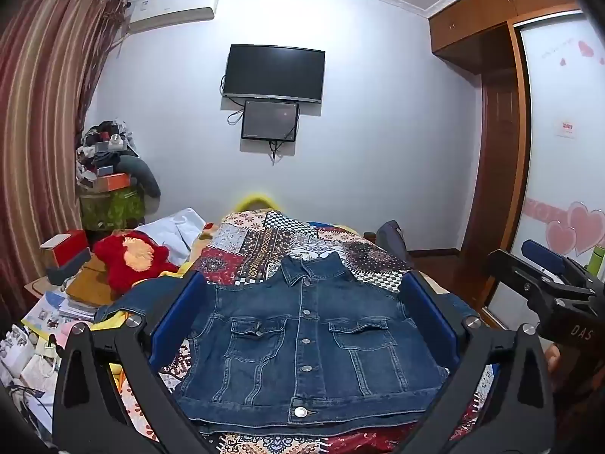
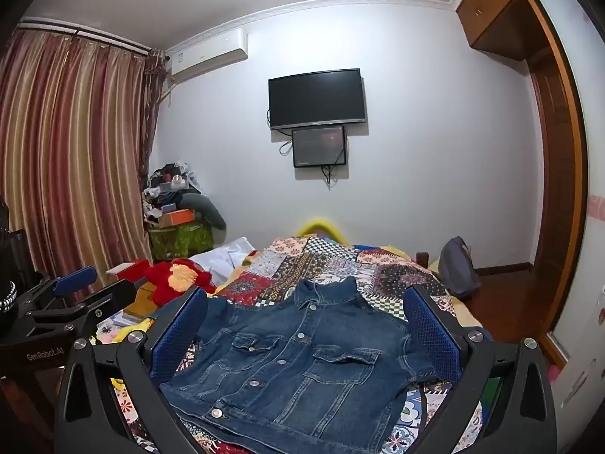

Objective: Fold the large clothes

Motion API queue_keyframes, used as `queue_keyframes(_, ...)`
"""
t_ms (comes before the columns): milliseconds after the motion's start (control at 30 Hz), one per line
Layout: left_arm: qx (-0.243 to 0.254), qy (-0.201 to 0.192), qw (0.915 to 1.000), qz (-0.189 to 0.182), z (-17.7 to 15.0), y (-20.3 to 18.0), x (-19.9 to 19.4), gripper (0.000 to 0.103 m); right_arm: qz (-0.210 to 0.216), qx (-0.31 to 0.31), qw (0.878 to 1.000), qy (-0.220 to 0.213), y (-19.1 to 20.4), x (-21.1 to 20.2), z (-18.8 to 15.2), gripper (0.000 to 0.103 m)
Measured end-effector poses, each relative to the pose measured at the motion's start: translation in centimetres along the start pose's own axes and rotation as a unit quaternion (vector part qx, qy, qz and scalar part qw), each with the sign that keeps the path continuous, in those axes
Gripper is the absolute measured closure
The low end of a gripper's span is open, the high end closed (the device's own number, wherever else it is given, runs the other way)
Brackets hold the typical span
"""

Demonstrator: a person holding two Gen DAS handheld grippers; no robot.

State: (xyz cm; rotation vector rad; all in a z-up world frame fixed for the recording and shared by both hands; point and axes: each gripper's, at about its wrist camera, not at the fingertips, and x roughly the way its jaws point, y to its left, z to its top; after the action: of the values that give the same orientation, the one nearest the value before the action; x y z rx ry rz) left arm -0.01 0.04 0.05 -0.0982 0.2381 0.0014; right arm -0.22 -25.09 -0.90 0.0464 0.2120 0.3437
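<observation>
A dark blue denim jacket point(image 1: 306, 344) lies flat and buttoned, front up, on the patchwork bedspread point(image 1: 272, 246), collar pointing away from me. It also shows in the right wrist view point(image 2: 302, 363). My left gripper point(image 1: 302, 314) is open above its near half, blue pads wide apart and holding nothing. My right gripper point(image 2: 302, 329) is open too, hovering over the jacket and empty. The right gripper also shows at the right edge of the left wrist view point(image 1: 548, 276), and the left gripper at the left edge of the right wrist view point(image 2: 83, 291).
A red plush toy point(image 1: 130, 259) and white cloth point(image 1: 177, 227) lie at the bed's left. Books and bags crowd the left floor point(image 1: 56, 310). A grey backpack point(image 2: 457, 265) sits at the bed's far right. A wardrobe point(image 1: 503, 151) stands on the right.
</observation>
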Motion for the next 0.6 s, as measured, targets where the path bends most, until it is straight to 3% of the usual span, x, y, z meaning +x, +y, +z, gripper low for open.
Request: queue_keyframes(600, -0.005, 0.013, 0.9999, 0.009, -0.6, 0.9, 1.3, 0.000, 0.003, 0.005, 1.000, 0.006, 0.0, 0.4, -0.1, 0.000)
